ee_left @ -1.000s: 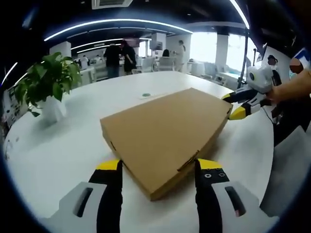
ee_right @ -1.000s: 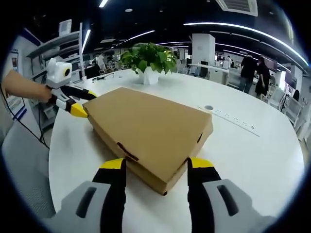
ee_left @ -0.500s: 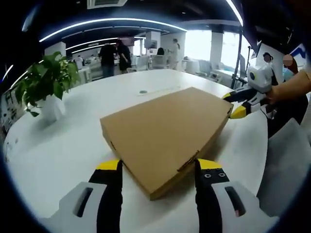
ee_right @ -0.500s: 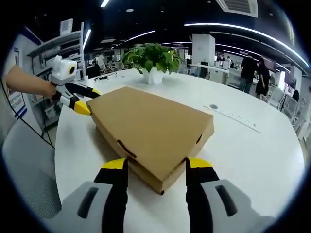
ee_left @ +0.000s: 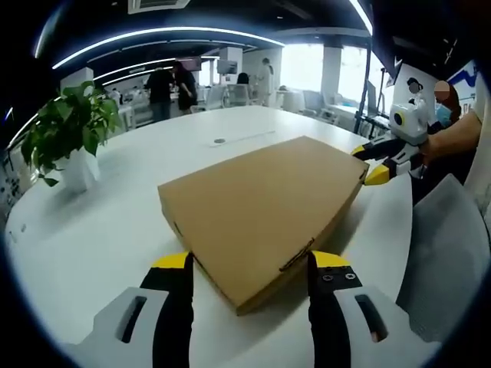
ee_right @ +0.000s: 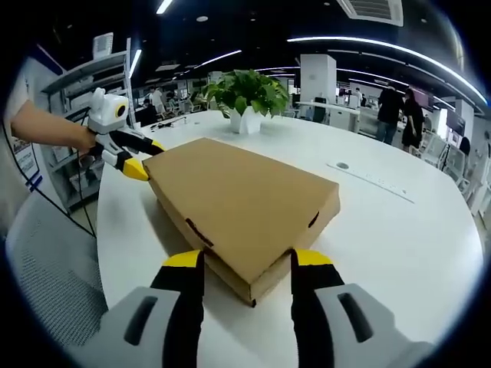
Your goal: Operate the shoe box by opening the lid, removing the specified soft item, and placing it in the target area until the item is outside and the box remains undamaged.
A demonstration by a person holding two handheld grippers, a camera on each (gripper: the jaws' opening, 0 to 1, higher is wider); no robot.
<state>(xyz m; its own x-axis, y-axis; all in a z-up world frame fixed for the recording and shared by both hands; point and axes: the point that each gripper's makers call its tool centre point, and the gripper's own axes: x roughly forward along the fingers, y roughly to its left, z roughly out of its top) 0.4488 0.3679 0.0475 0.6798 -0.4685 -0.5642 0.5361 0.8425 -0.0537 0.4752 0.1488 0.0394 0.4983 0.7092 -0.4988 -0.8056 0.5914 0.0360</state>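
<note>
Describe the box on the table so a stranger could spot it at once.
Start at the big round white table. The cardboard box lies flat on the side nearest the person, lid shut, with a gripper at each of two opposite corners. It is plain brown and wide, unlike the leafy plant in a white pot beyond it.

The shoe box (ee_left: 261,211) lies on the table (ee_left: 100,230) (lid closed), a plant (ee_left: 69,138) behind it.

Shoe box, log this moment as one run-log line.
box: closed, on table | left tool: open, straddling near corner | right tool: open, straddling opposite corner | item: unseen
</note>
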